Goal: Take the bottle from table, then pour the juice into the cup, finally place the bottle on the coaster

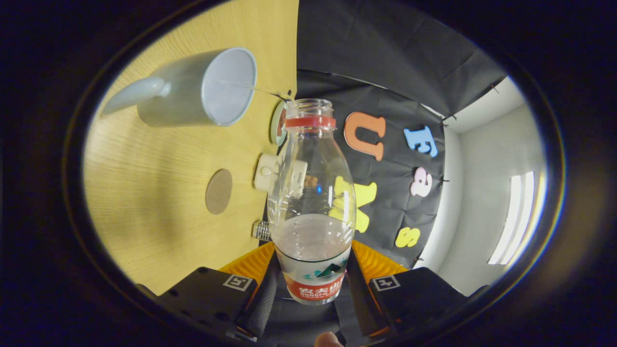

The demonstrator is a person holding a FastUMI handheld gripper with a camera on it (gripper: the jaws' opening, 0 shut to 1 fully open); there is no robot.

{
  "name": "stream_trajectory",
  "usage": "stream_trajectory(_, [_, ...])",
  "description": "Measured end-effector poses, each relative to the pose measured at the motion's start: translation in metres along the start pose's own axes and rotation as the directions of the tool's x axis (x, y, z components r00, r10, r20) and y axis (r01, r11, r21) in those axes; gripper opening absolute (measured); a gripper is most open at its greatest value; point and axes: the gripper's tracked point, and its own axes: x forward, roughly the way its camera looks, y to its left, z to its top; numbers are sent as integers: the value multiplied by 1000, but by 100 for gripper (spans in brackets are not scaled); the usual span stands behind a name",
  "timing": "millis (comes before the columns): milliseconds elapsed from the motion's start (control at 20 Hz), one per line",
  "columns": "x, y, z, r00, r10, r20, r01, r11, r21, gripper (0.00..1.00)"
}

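Gripper (312, 284) closed on the bottle (311, 202), both fingers pressed on its lower labelled part, one on each side. Bottle is open, no cap, red ring at the neck, some liquid pooled in the lower half. Its long axis runs straight out ahead of the fingers, mouth pointing away from them. View is rolled, so the bottle looks tipped well over toward pouring. Cup (197, 89) sits on the table (154, 193) beyond the fingers, off to one side of the bottle mouth, near but not under it. No visible stream. Mouth likely needs shifting toward the cup rim. Coaster (219, 191) lies bare between cup and gripper, for later.
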Motion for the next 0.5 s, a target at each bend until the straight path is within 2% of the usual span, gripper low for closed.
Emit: stream_trajectory(500, [3, 2, 0, 1000, 7, 4, -7, 1000, -21, 75])
